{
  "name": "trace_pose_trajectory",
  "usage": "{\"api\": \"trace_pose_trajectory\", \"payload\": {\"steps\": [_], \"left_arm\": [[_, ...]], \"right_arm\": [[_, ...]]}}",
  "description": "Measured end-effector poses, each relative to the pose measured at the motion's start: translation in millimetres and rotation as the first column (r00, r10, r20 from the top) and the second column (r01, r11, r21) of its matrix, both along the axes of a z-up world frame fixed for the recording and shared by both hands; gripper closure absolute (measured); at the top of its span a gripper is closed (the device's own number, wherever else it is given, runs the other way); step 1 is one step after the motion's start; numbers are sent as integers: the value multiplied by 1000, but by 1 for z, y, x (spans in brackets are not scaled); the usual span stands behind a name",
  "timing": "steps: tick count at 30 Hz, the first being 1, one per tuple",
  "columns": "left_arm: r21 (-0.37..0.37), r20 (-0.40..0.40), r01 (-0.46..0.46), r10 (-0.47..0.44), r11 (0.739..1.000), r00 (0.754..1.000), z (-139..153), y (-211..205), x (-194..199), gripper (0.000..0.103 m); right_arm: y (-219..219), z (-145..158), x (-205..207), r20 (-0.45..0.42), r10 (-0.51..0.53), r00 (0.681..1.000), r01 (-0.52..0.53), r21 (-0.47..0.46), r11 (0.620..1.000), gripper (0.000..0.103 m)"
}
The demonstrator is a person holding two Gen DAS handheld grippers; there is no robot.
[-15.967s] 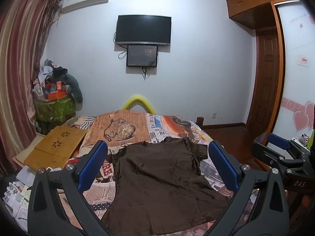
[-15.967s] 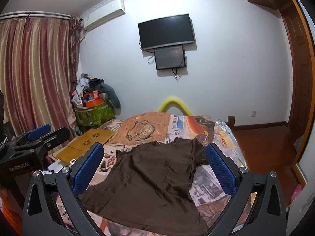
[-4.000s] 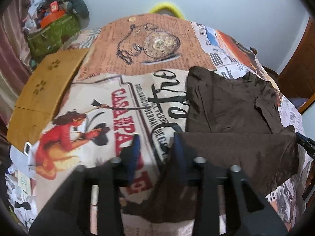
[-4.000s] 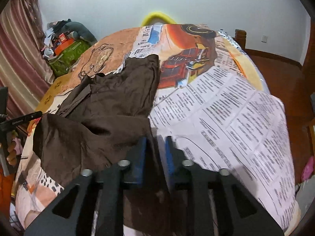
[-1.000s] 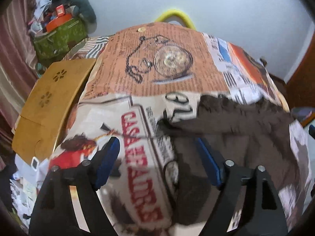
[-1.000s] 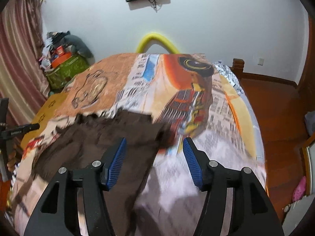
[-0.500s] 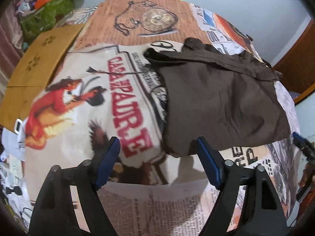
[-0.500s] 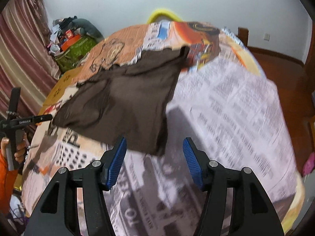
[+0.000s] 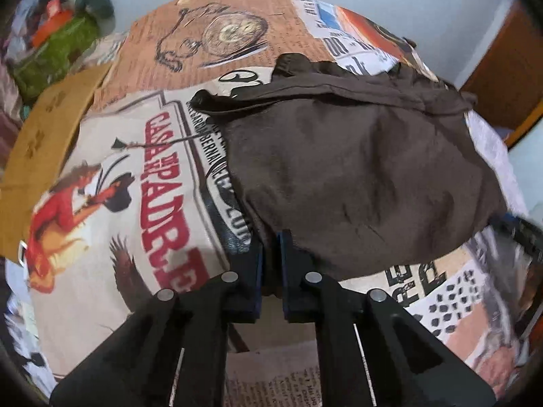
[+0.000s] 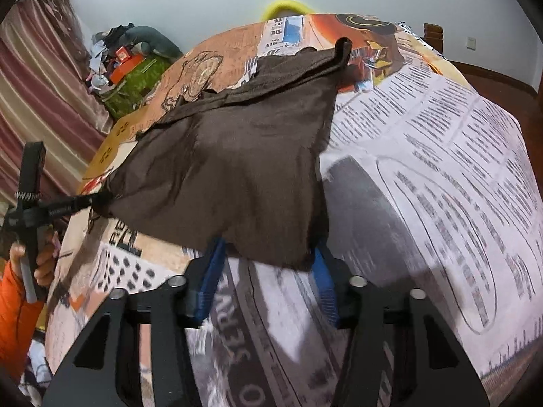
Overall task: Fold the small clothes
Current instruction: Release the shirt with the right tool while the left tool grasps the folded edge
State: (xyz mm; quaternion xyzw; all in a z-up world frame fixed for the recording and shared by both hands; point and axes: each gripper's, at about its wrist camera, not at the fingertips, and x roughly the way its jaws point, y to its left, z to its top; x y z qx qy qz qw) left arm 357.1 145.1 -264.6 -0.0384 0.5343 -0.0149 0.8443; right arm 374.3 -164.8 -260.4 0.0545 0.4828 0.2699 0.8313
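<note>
Brown shirt [image 9: 356, 169] folded on printed bedspread [image 9: 142, 203], near-left corner pinched tight in left gripper [image 9: 271, 247], near-right corner lying between spread fingers of right gripper [image 10: 268, 254], blue pads [image 10: 212, 271] parted and clamping nothing, cloth edge draped over them.

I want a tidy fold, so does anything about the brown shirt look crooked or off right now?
Yes. The brown shirt lies crooked: its far hem is bunched, and a strip curls up at the far right corner. The left tongs are shut on its near corner; the right tongs are open.
</note>
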Motion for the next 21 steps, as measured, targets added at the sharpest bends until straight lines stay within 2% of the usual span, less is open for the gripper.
{"api": "trace_pose_trajectory", "payload": {"steps": [1,2,5,8,13,17,21], "left_arm": [[9,-3,8,-8,1000,1000,0,-3,-1,95],[4,-8,11,-11,1000,1000,0,-4,-2,96],[-15,-28,16,-16,1000,999,1,-8,-13,96],[-16,-40,33,-33,999,999,2,-18,-31,96],[-34,-59,69,-71,997,996,8,-46,-62,96],[-38,-66,103,-105,994,992,15,-75,-78,96],[-73,-75,85,-91,994,993,21,-99,-84,96]], "right_arm": [[2,0,2,4,-1,1000,1,-4,1000,73],[4,0,4,6,0,1000,0,-15,1000,85],[6,5,6,20,21,1000,-20,-36,999,90],[2,14,6,63,12,998,-8,-74,997,90],[-19,26,3,62,-59,996,64,-83,994,79],[-37,40,-20,85,-59,995,65,-74,995,68],[-43,53,-42,136,-24,990,41,-123,992,67]]}}
